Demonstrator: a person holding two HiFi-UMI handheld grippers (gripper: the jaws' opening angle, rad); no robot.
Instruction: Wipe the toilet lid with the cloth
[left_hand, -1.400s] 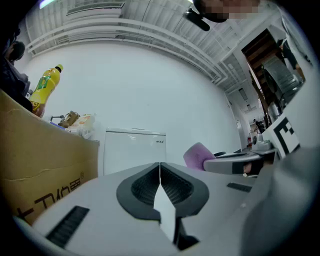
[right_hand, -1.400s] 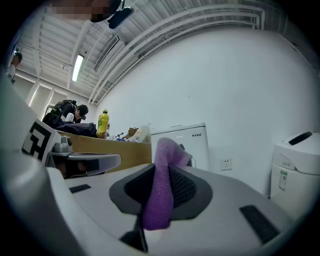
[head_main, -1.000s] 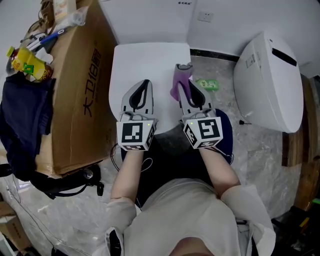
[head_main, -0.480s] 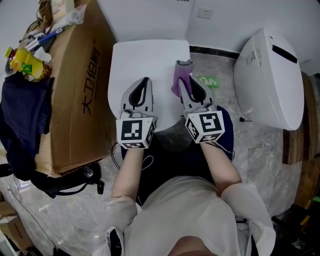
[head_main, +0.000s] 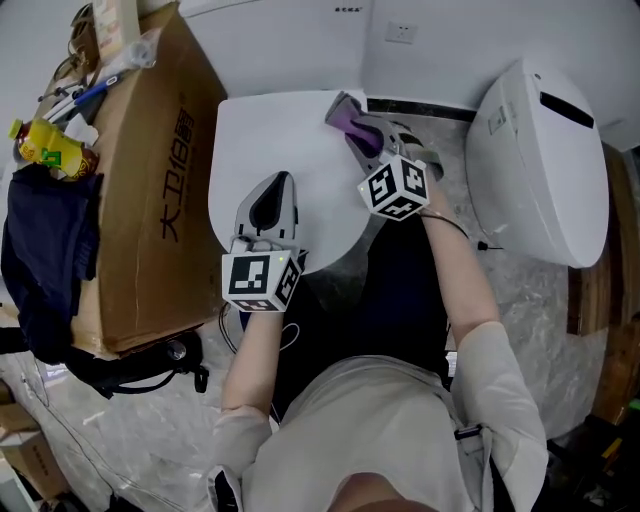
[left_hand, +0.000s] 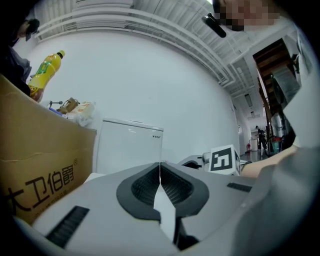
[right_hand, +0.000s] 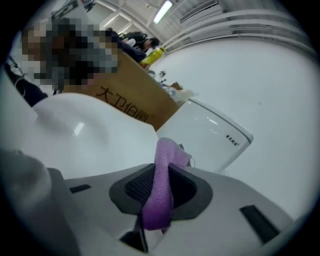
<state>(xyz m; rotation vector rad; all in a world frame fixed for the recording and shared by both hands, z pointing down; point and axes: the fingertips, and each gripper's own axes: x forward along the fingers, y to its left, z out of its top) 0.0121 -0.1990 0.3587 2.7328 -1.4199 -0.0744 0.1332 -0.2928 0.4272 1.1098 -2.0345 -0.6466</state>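
Observation:
The white toilet lid (head_main: 270, 140) lies shut in the middle of the head view. My right gripper (head_main: 358, 128) is shut on a purple cloth (head_main: 347, 117) at the lid's far right corner, near the cistern. In the right gripper view the cloth (right_hand: 161, 190) hangs pinched between the jaws, with the lid (right_hand: 85, 135) below and to the left. My left gripper (head_main: 270, 200) rests over the lid's near part, jaws shut with nothing in them. The left gripper (left_hand: 160, 172) points toward the cistern (left_hand: 127, 150) in its own view.
A large cardboard box (head_main: 140, 190) stands left of the toilet, with a yellow bottle (head_main: 45, 140) and dark clothing (head_main: 40, 250) beside it. Another white toilet (head_main: 540, 160) stands on the right. A green packet lies on the marble floor (head_main: 520, 290) by the right gripper.
My right gripper has swung forward and left with the cloth, from the lid's near right edge to its far right corner. The left gripper has shifted slightly nearer and left.

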